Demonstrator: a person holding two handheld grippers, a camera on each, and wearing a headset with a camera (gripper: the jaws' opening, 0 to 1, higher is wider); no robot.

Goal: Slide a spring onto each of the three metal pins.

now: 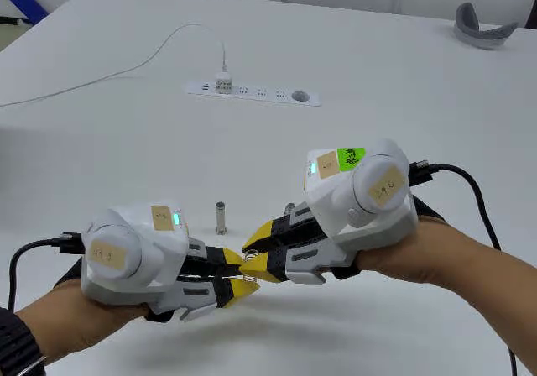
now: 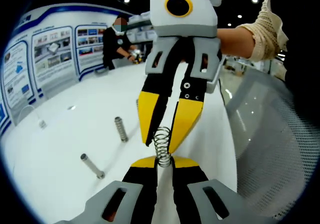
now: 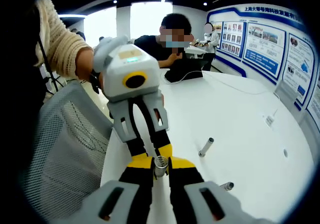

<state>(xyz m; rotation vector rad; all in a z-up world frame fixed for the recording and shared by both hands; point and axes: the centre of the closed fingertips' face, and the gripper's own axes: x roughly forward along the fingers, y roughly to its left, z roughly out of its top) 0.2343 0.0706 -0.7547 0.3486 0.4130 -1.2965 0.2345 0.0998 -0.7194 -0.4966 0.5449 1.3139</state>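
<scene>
White counter [image 1: 352, 65] spreads wide, with wall posters [image 2: 50, 49] behind it. Left gripper [image 1: 237, 273] and right gripper [image 1: 256, 253] meet tip to tip just above the counter. Both are pressed onto one spring [image 2: 161, 143], whose long axis runs from one gripper into the other. Nearby, a pin [image 1: 221, 216] stands upright.

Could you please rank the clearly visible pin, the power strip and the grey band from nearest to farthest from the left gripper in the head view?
1. Pin, standing just beyond the left gripper.
2. Power strip, farther back, mid-table.
3. Grey band, at the table's far right corner.
</scene>
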